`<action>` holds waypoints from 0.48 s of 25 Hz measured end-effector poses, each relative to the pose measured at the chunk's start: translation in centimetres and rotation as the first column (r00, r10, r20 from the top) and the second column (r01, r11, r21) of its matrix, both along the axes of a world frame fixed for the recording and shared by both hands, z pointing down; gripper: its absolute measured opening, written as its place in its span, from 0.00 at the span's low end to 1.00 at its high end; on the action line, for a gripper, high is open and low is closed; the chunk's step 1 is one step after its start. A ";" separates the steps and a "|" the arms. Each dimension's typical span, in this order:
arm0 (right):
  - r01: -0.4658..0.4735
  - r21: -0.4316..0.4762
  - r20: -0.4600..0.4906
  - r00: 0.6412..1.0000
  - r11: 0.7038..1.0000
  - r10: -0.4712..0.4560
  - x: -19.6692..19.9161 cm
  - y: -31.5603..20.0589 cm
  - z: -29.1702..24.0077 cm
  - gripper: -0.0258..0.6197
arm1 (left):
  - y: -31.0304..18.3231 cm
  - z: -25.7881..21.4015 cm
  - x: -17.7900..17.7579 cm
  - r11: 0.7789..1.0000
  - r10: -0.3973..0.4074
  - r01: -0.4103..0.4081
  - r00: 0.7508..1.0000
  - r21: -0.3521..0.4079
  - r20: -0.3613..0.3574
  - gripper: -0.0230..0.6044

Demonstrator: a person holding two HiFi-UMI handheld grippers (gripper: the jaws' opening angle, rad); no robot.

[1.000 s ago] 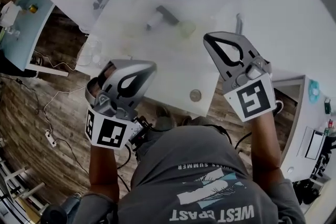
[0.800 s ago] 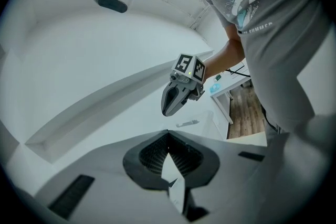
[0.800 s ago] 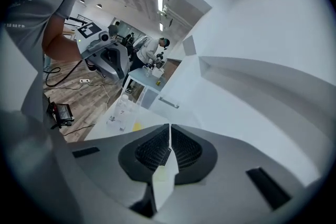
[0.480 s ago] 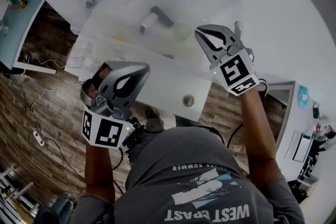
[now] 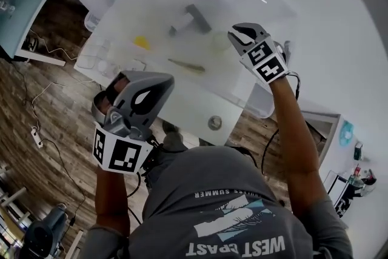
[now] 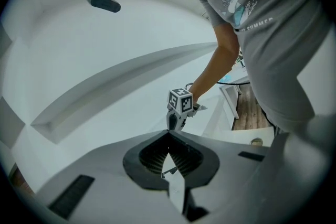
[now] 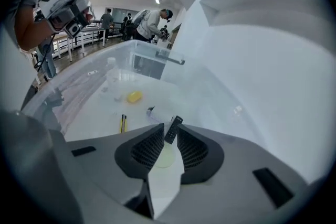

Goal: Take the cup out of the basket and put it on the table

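Right gripper [image 5: 241, 33] is down inside the clear basket [image 5: 259, 100], fingers released and slightly apart, the pale cup [image 5: 219, 40] lying on the basket floor just ahead of them, beside a black remote [image 5: 197, 17]. Left gripper [image 5: 159, 77] hangs off the worktop's [image 5: 194, 115] near edge, fingers clenched on nothing.

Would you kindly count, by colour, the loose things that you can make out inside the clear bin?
Yellow: 2 (lump, pen)
Black: 1 (remote)
White: 1 (tube)
Pale, see-through: 1 (cup)
Total: 5
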State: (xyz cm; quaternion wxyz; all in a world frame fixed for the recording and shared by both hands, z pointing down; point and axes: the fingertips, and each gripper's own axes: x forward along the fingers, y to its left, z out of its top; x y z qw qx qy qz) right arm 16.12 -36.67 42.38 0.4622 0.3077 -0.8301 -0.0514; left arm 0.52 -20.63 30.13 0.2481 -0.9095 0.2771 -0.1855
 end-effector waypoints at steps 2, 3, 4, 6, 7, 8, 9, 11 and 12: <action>0.008 -0.062 -0.031 0.999 0.998 -0.009 0.4 -1.0 2.4 0.16 | -0.5 0.3 0.1 1.000 -0.014 0.014 1.000 -0.011 -0.002 0.05; 0.010 -0.089 -0.048 0.999 0.996 -0.014 0.7 -1.5 3.7 0.16 | -0.7 0.5 0.1 1.000 -0.020 0.020 1.000 -0.017 -0.003 0.05; 0.010 -0.115 -0.065 0.998 0.993 -0.018 0.9 -2.0 4.9 0.16 | -0.9 0.7 0.2 0.999 -0.027 0.027 1.000 -0.023 -0.003 0.05; 0.004 -0.158 -0.099 0.995 0.987 -0.020 1.5 -3.0 7.1 0.17 | -1.2 1.1 0.3 0.999 -0.039 0.039 0.999 -0.036 -0.002 0.05; -0.002 -0.176 -0.114 0.993 0.984 -0.019 1.8 -3.6 8.1 0.17 | -1.4 1.3 0.3 0.998 -0.046 0.046 0.999 -0.041 -0.002 0.05; -0.008 -0.192 -0.128 0.992 0.981 -0.017 2.0 -4.0 9.1 0.18 | -1.5 1.5 0.3 0.998 -0.053 0.053 0.999 -0.047 -0.001 0.05; -0.013 -0.210 -0.140 0.990 0.978 -0.017 2.2 -4.5 10.0 0.18 | -1.6 1.7 0.3 0.997 -0.061 0.061 0.998 -0.052 0.000 0.05; -0.018 -0.248 -0.160 0.987 0.968 -0.023 2.5 -5.0 11.9 0.18 | -1.7 2.2 0.2 0.995 -0.077 0.077 0.997 -0.065 0.003 0.05; -0.021 -0.267 -0.169 0.985 0.964 -0.025 2.6 -5.2 12.8 0.18 | -1.7 2.4 0.2 0.994 -0.085 0.085 0.996 -0.071 0.005 0.05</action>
